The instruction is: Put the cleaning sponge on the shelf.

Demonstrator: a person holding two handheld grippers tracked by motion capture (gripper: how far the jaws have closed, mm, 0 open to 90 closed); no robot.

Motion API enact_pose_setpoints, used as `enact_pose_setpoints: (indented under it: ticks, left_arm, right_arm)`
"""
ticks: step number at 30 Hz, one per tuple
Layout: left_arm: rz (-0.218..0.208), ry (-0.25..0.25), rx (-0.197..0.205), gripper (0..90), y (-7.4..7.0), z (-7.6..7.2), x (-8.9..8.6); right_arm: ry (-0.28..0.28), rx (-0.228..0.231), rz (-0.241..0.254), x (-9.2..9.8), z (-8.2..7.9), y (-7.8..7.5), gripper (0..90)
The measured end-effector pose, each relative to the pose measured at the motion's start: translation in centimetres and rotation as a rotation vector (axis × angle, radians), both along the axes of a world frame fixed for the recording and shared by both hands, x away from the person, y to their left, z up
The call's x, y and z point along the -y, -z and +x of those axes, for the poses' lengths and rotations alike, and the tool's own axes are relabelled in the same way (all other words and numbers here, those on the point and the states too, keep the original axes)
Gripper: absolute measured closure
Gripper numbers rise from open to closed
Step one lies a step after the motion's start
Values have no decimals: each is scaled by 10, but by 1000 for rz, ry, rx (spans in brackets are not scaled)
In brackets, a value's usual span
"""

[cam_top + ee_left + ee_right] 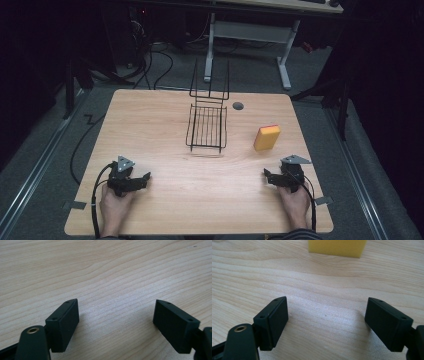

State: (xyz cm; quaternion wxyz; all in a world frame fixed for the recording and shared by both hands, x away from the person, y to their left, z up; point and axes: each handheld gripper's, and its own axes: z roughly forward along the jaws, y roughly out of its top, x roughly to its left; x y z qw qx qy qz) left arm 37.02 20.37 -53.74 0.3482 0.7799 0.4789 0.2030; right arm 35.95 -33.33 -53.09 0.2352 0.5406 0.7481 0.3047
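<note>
A yellow sponge with a red upper face stands on the wooden table at the right, and its yellow side lies just ahead in the right gripper view. A black wire rack sits at the table's middle back. My left gripper rests near the front left, pointing right; its jaws stand apart over bare wood. My right gripper rests at the front right, below the sponge, and its jaws also stand apart with nothing between them.
A dark round cable hole lies beside the rack's back right. Cables trail from both grippers off the front edge. Beyond the table stand a white desk frame and floor cables.
</note>
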Motion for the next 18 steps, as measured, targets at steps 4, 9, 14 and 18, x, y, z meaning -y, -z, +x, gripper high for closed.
enact_pose_setpoints:
  ticks: [4, 9, 14, 18]
  left_arm:
    - [-1, 0, 0, 215, 0, 0, 0]
    - [-1, 0, 0, 215, 0, 0, 0]
    - [-1, 0, 0, 215, 0, 0, 0]
    - [-1, 0, 0, 215, 0, 0, 0]
  right_arm:
    - [-1, 0, 0, 0, 0, 0, 192]
    - [-1, -1, 1, 0, 0, 0, 192]
    - [-2, -2, 2, 0, 0, 0, 193]
    - [-4, -1, 1, 0, 0, 0, 193]
